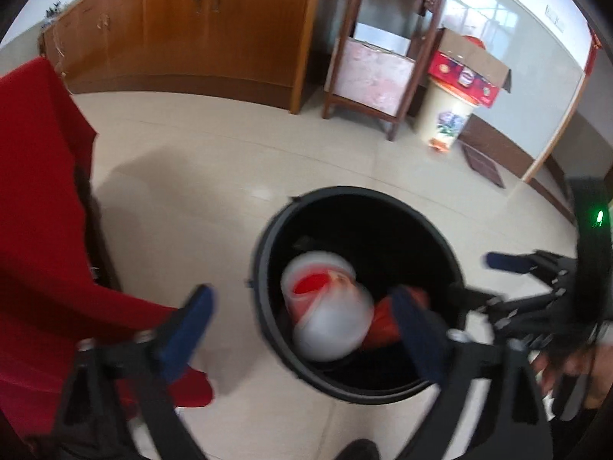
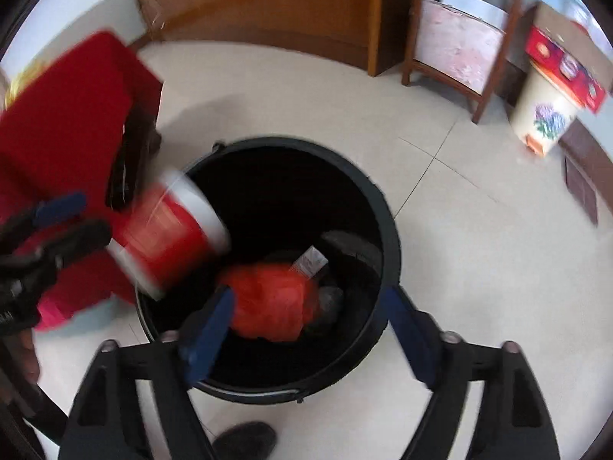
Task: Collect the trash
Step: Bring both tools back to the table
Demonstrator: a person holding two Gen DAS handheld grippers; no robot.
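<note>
A black round bin (image 1: 346,191) (image 2: 390,222) stands on the tiled floor below both grippers. My left gripper (image 1: 306,318) is open over its near rim. A blurred red-and-white paper cup (image 1: 325,306) (image 2: 168,230) is loose in the bin's mouth, and no pad touches it. My right gripper (image 2: 308,333) is also open above the bin with nothing between its fingers. Under it, a crumpled red wrapper (image 2: 272,299) (image 1: 383,326) lies in the bin beside a white label scrap (image 2: 310,262). The right gripper (image 1: 486,280) shows at the right in the left wrist view, and the left gripper (image 2: 72,222) at the left in the right wrist view.
A red cloth-covered piece of furniture (image 1: 38,191) stands close to the bin's left. A wooden cabinet (image 1: 191,38), a dark wooden stand (image 1: 375,76) and a cream bin topped by a cardboard box (image 1: 444,115) line the far wall. A shoe (image 2: 245,441) is by the bin's near side.
</note>
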